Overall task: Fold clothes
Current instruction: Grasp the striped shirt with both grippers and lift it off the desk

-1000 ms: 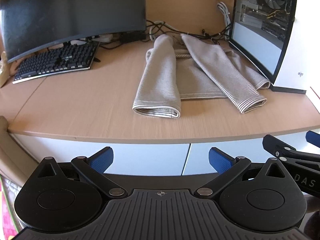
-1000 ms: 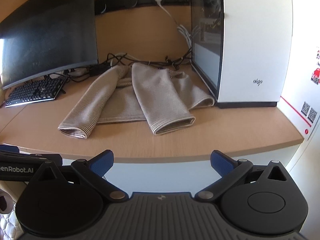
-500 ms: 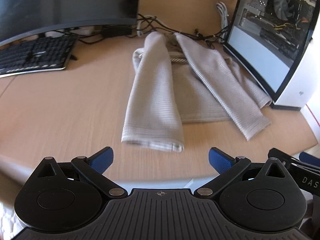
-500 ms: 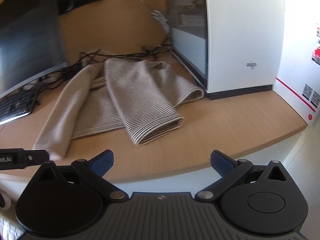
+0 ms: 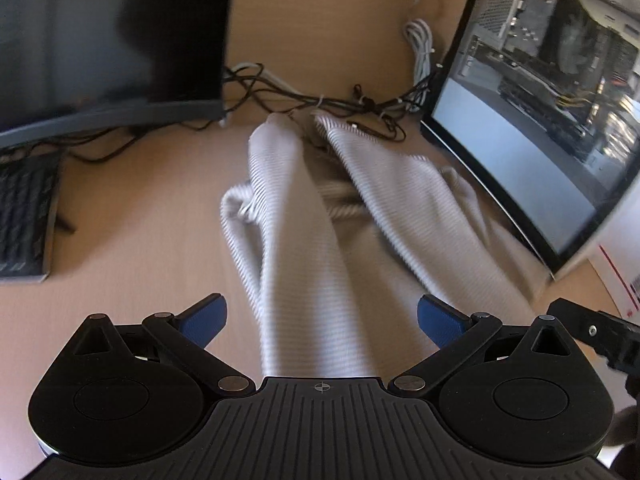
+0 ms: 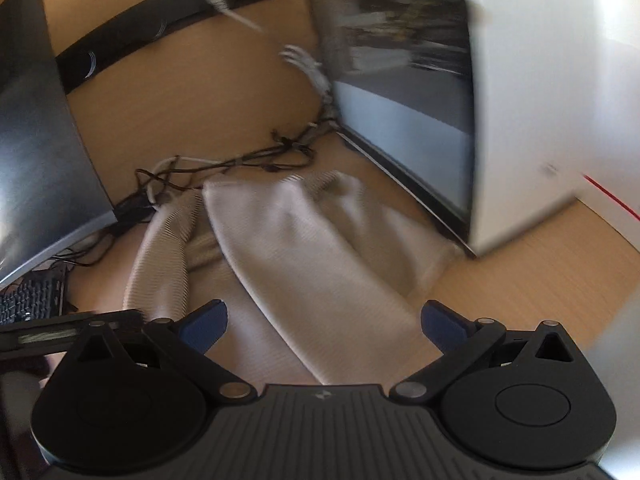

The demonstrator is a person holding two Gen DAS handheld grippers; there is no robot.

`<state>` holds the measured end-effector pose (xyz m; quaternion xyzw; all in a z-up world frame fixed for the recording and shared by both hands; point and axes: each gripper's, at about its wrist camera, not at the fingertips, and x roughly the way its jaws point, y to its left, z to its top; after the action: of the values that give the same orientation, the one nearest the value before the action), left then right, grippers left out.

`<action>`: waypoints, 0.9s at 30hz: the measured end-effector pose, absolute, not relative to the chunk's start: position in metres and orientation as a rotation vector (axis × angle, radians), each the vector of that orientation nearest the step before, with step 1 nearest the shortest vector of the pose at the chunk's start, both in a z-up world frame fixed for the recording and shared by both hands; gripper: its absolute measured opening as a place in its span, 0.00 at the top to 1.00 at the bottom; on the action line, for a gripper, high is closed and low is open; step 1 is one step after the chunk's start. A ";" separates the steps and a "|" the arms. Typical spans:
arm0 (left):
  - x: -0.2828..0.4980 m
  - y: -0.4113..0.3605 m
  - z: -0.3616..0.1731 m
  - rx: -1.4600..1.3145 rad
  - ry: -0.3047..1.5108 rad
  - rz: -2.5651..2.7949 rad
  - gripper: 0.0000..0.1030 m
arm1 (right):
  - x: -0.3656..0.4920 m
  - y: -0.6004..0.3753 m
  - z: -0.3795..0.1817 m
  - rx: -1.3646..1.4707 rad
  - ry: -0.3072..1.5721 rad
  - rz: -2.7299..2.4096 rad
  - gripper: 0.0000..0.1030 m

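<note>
A striped gray sweater [image 5: 304, 248] lies flat on the wooden desk [image 5: 132, 216], with both sleeves folded down over its body toward the near edge. The left gripper [image 5: 322, 320] hangs over the left sleeve [image 5: 296, 264], and its two blue fingers [image 5: 202, 320] are wide apart with nothing between them but the cloth below. The right gripper [image 6: 324, 322] hangs over the right sleeve [image 6: 320, 280], and its blue fingers [image 6: 440, 326] are wide apart too. It is hard to tell if any finger touches the cloth. A big dark screen [image 5: 104, 40] stands at the far left, with a black keyboard [image 5: 24, 216] on the left side. A white computer box [image 6: 512, 92] with a glass side stands on the right, just beside the sweater. Black cables [image 5: 320, 100] lie tangled at the far edge of the sweater. Both pictures are blurry
</note>
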<state>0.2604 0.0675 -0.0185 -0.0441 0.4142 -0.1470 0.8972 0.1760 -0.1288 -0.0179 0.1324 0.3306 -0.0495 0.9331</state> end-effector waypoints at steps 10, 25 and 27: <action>0.321 0.051 -0.068 -0.055 1.012 -0.161 0.00 | 0.329 -0.135 -0.080 0.165 0.782 0.064 0.00; 0.257 0.110 -0.063 -0.022 1.049 -0.198 0.00 | 0.238 -0.065 -0.085 0.003 0.913 0.228 0.00; 0.238 0.124 -0.061 -0.017 1.066 -0.266 0.00 | 0.217 -0.054 -0.082 -0.057 0.936 0.279 0.00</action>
<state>0.2381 0.1243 -0.0610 -0.0078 0.5066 -0.1265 0.8528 0.2167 -0.0543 -0.0824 -0.0274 0.4494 0.1342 0.8828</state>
